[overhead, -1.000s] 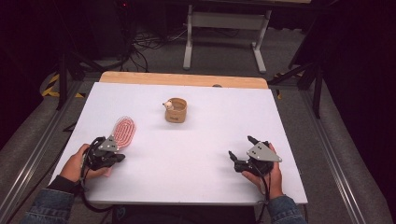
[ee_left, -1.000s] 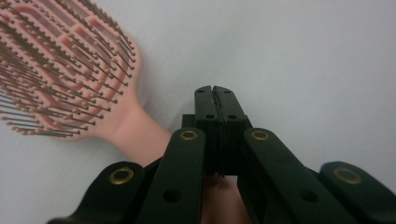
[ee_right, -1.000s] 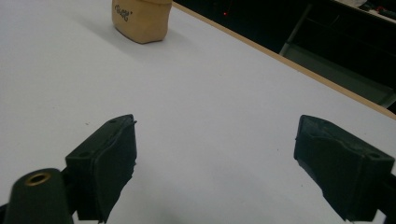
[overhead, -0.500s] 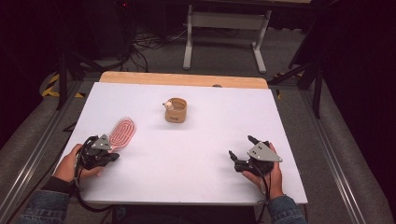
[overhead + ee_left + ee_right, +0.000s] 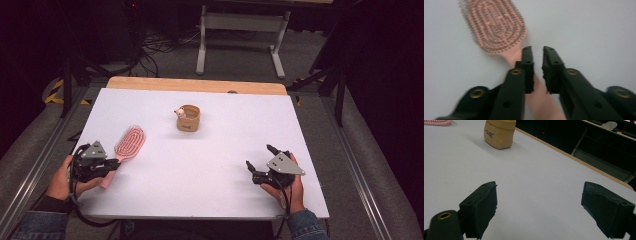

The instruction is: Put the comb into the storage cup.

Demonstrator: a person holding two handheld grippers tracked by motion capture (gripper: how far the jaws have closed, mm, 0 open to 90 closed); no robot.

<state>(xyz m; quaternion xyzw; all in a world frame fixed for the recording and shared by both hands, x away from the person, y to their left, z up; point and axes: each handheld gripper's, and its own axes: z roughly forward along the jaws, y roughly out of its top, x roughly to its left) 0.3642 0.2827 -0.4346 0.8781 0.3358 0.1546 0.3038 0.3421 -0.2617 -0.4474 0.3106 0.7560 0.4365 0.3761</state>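
Table: a white-topped table (image 5: 200, 165) with a bare wooden strip along its far edge.
Brush: a pink oval plastic hairbrush (image 5: 129, 142) lies bristles-up at the near left, handle toward the person.
Cup: a small tan cup-shaped holder (image 5: 188, 118) stands far of centre, well apart from both hands, something pale inside it.
Left gripper: the left gripper (image 5: 106, 167) sits over the brush handle, its jaws nearly together.
What changed: a second ago this gripper lay up beside the brush head; it has slid back nearer along the handle. I'd judge a grip on the handle is being set up.
Left gripper view: here the left gripper (image 5: 537, 62) shows a narrow gap, the handle running beneath it; whether the jaws pinch it, I cannot tell.
Right gripper: the right gripper (image 5: 259, 162) rests near right, unmoved, jaws spread wide over bare table.
Right gripper view: it shows dark lettering on the cup's side, too small from the high view.
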